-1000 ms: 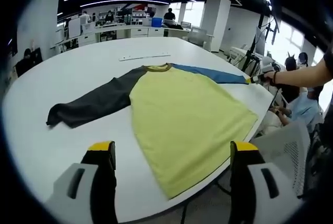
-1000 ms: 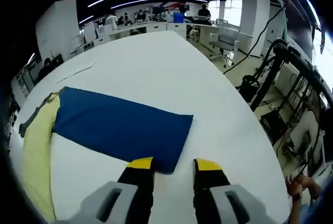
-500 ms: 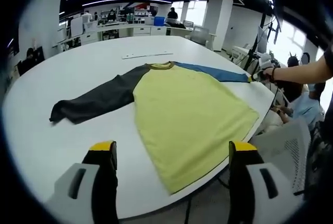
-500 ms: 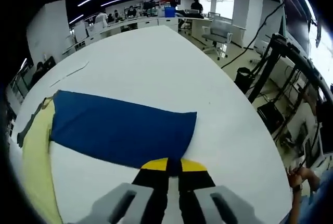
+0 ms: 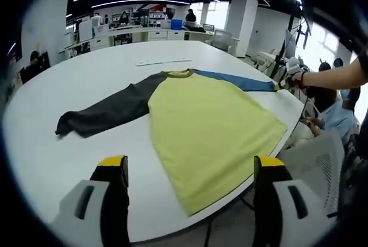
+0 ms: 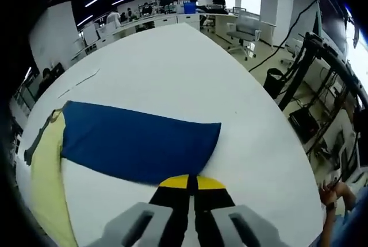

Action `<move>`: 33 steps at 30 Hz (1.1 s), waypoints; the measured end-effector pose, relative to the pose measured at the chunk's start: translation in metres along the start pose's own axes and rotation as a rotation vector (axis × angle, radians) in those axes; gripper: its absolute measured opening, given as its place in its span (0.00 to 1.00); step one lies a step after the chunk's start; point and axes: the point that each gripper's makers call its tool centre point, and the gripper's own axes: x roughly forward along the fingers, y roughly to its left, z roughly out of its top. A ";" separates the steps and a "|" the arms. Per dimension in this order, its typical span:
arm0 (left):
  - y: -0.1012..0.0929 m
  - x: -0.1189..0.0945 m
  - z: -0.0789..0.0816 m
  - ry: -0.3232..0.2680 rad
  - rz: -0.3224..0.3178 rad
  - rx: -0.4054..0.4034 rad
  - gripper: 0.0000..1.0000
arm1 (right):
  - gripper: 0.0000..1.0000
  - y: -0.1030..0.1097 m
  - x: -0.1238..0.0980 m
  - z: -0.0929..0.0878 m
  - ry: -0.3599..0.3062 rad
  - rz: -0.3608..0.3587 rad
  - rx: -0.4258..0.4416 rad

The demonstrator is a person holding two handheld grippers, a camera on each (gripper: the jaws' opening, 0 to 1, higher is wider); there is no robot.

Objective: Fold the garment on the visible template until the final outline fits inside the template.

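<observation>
Right claw [image 6: 192, 182] pinches the blue sleeve [image 6: 138, 143] at its cuff edge; left claw [image 5: 190, 163] gapes before the hem.

No text to read.
You cannot read any label, brand or number on the garment [image 5: 207, 115] or around it.

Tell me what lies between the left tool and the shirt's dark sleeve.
Nothing visible does. Bare white table lies between the open left tool and the dark sleeve, which lies flat. The right tool is shut on the blue sleeve at its cuff, across the shirt.
</observation>
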 end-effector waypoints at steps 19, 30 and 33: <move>0.004 0.003 0.002 -0.001 -0.007 -0.005 0.87 | 0.00 0.058 -0.019 0.045 -0.072 0.092 -0.051; 0.003 -0.001 -0.002 0.005 -0.019 0.004 0.89 | 0.00 0.097 -0.016 0.069 -0.090 0.166 -0.107; 0.002 -0.002 -0.002 0.003 -0.019 0.005 0.89 | 0.00 0.109 -0.016 0.073 -0.093 0.190 -0.112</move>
